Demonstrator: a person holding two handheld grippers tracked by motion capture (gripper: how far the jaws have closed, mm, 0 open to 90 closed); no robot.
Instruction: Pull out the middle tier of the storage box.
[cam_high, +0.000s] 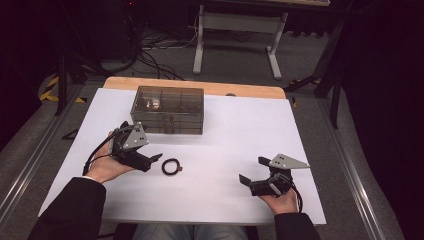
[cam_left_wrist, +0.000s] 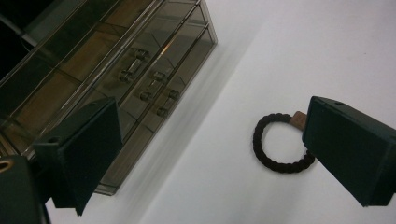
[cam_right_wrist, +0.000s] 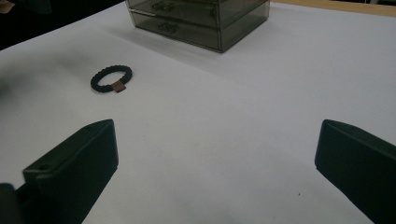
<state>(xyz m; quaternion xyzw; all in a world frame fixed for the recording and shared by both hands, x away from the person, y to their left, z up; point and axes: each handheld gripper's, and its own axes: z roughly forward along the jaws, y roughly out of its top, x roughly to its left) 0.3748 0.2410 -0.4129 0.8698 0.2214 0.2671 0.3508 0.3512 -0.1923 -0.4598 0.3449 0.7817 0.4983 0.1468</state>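
Observation:
A black braided hair tie (cam_high: 171, 166) with a small brown tag lies flat on the white table (cam_high: 225, 135). Behind it stands a smoky clear drawer box (cam_high: 167, 109) with its drawers closed. My left gripper (cam_high: 141, 141) is open between the box and the tie, one jaw beside the tie. In the left gripper view its wide-open jaws (cam_left_wrist: 205, 121) frame the box (cam_left_wrist: 116, 70) and the tie (cam_left_wrist: 256, 140), and the right jaw covers part of the tie. My right gripper (cam_high: 253, 170) rests open and empty at the front right. It looks toward the tie (cam_right_wrist: 94, 82) and box (cam_right_wrist: 201, 18).
A wooden strip (cam_high: 200, 87) edges the table's far side. Beyond it, on the floor, stand a white frame (cam_high: 237, 30) and several cables. Bare white surface lies between the two grippers and to the right of the box.

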